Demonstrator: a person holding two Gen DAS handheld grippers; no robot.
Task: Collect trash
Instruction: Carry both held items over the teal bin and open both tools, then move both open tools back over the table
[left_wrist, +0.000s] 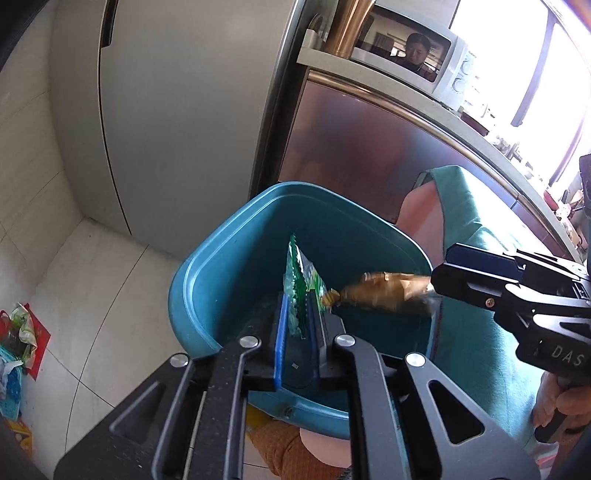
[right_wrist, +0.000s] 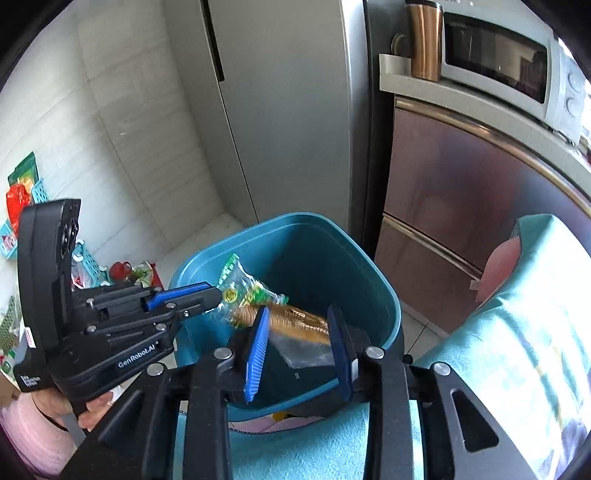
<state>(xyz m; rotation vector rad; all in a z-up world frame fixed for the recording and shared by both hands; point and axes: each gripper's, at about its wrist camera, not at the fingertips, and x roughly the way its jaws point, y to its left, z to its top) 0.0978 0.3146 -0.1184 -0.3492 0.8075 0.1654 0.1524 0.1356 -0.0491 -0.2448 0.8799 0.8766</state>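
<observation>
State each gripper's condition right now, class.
Left gripper: shut on the green wrapper, over the blue bin.
Right gripper: open, brown wrapper between its jaws.

The left gripper (left_wrist: 297, 325) is built of black textured linkage bars joined by round silver pins, and its fingers are lined with ribbed blue pads (left_wrist: 279, 349). The right gripper (right_wrist: 301, 350) is made alike, with blue pads (right_wrist: 256, 354). White lettering "GenRobot.AI" is printed on the left body, "DAS" on the right, where a brass screw is set. Bare skin is seen on both hands (left_wrist: 557, 400).
</observation>
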